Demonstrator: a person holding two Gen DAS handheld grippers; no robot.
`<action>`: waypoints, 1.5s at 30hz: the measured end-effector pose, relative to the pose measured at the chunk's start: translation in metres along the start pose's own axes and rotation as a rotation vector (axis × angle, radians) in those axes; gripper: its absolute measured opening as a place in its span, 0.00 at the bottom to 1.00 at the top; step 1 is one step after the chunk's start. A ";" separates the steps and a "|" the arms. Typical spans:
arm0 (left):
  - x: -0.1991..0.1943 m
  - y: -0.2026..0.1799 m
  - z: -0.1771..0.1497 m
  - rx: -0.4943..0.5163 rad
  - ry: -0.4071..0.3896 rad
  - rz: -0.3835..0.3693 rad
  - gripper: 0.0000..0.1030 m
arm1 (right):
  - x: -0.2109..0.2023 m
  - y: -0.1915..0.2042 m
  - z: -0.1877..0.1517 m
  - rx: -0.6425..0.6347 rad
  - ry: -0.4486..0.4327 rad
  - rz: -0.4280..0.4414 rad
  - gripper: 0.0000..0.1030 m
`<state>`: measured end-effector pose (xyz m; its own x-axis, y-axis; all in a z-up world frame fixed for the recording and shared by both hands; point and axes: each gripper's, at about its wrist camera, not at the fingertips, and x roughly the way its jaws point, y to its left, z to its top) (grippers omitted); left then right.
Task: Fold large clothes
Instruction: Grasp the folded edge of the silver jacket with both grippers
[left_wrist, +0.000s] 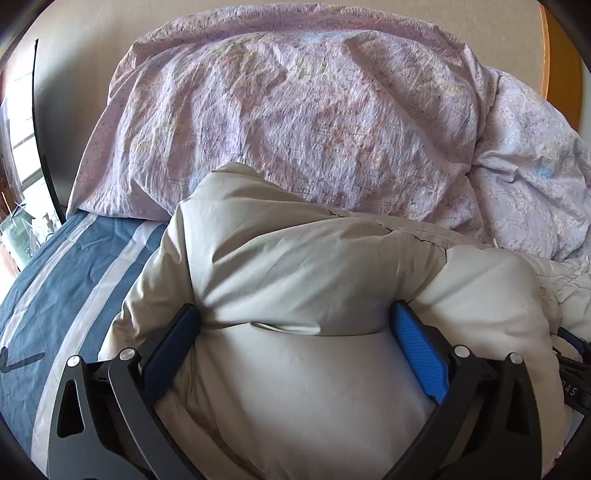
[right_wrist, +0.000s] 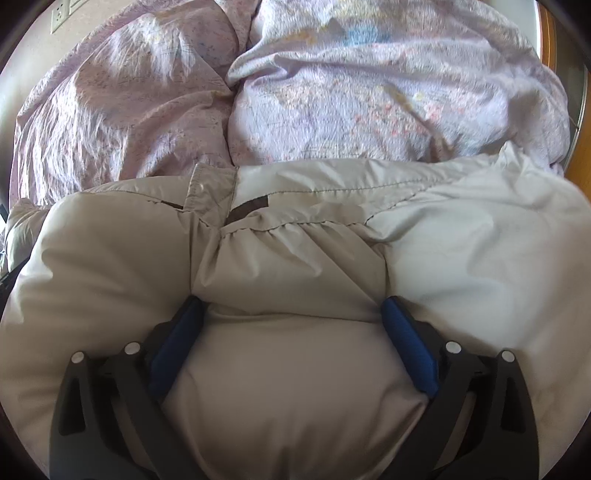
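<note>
Rumpled lilac bedding (left_wrist: 295, 110) fills the far side of the bed, with a blue striped sheet (left_wrist: 55, 266) at left. Near it lies a puffy beige jacket (right_wrist: 288, 258), its long axis running left to right. Left tongs (left_wrist: 295, 332) and right tongs (right_wrist: 291, 321) each clamp a thick fold of its near edge, equally close.
</note>
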<state>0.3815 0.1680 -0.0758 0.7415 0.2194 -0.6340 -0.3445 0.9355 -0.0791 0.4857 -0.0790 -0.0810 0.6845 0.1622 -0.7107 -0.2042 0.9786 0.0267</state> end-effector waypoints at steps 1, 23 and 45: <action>0.002 -0.001 -0.001 0.002 -0.007 0.005 0.99 | 0.002 -0.001 0.000 0.004 0.001 0.003 0.94; -0.027 0.032 0.002 0.031 -0.036 0.108 0.99 | -0.065 -0.134 0.007 0.163 -0.130 -0.126 0.87; 0.024 0.069 -0.004 -0.134 0.084 -0.016 0.99 | -0.011 -0.150 -0.012 0.193 -0.024 -0.124 0.96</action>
<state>0.3733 0.2365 -0.0992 0.6989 0.1754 -0.6934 -0.4105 0.8923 -0.1880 0.5005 -0.2292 -0.0851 0.7127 0.0396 -0.7004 0.0185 0.9970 0.0753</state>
